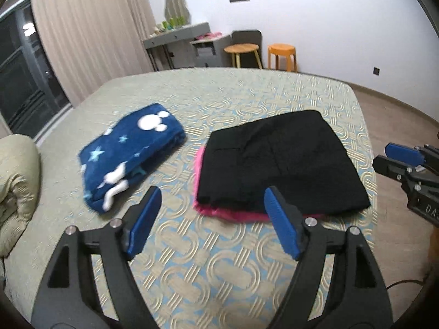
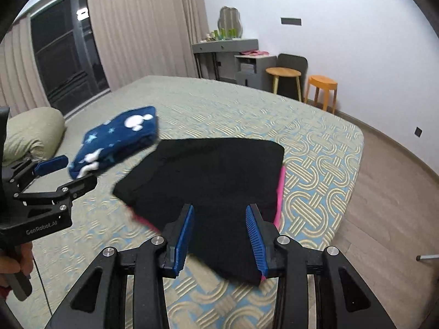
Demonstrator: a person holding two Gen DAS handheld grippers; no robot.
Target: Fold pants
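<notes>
Left wrist view: left hand-held gripper [image 1: 212, 220] hangs over the bed [image 1: 219, 260] w/ jaws wide apart, nothing between the blue pads [image 1: 142, 224]. Folded black pants [image 1: 279, 161] lie flat on the bed just beyond the gripper, slightly to its right-hand finger side, not touching it. They sit on top of a pink garment [image 1: 233, 213], whose edge peeks out along the near & left sides of the pants. Left of the pants, apart from them, a folded blue fleece [image 1: 129, 153] w/ white stars and mouse-head shapes. Far left of the pants, a rolled beige quilt [image 1: 16, 189]. Right hand-held gripper [image 1: 395, 161] pokes in at the frame's right edge, right of the pants, clear of them.

Right wrist view: right hand-held gripper [image 2: 219, 235] sits above the near edge of the black pants [image 2: 208, 175], jaws partly apart; fabric shows in the gap behind them, but the pads [image 2: 256, 241] don't press on it, so nothing is clamped. Pink garment [image 2: 280, 192] shows along the pants' right edge. Blue fleece [image 2: 115, 142] lies beyond-left of the pants. Left hand-held gripper [image 2: 68, 172] is left of the pants, jaws apart, empty, w/ a person's hand [image 2: 16, 257] on its handle. Beyond the pants, past the bed, a wooden stool [image 2: 284, 78] and an orange stool [image 2: 321, 87] stand by the wall.
</notes>
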